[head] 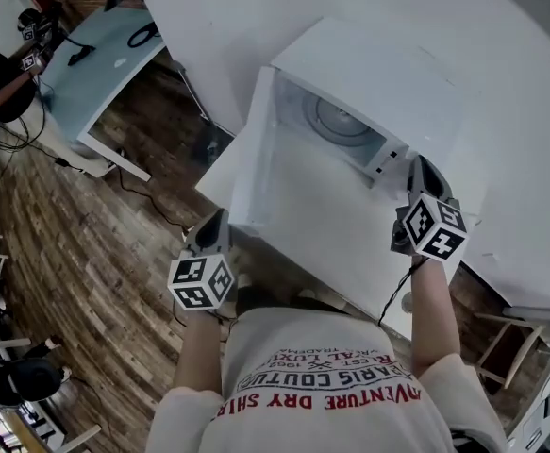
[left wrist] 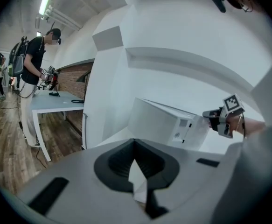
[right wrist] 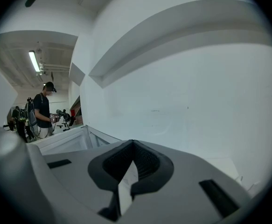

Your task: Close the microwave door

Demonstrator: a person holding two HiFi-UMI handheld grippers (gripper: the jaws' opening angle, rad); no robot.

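White box microwave (head: 378, 74) on white surface (head: 350, 253); white hinged door (head: 254, 149) swung wide open, free edge near left tool (head: 213, 225). Left tool and right tool (head: 418, 170) pinched together, empty. Door likely light, rigid, free-swinging: push outer face near free edge.

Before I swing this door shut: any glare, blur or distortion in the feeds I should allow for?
Head view: sharp, evenly lit, but the white microwave door barely separates from the white table. Left gripper view: heavy fisheye, dark corners, microwave clear. Right gripper view: same fisheye, mostly featureless white wall.
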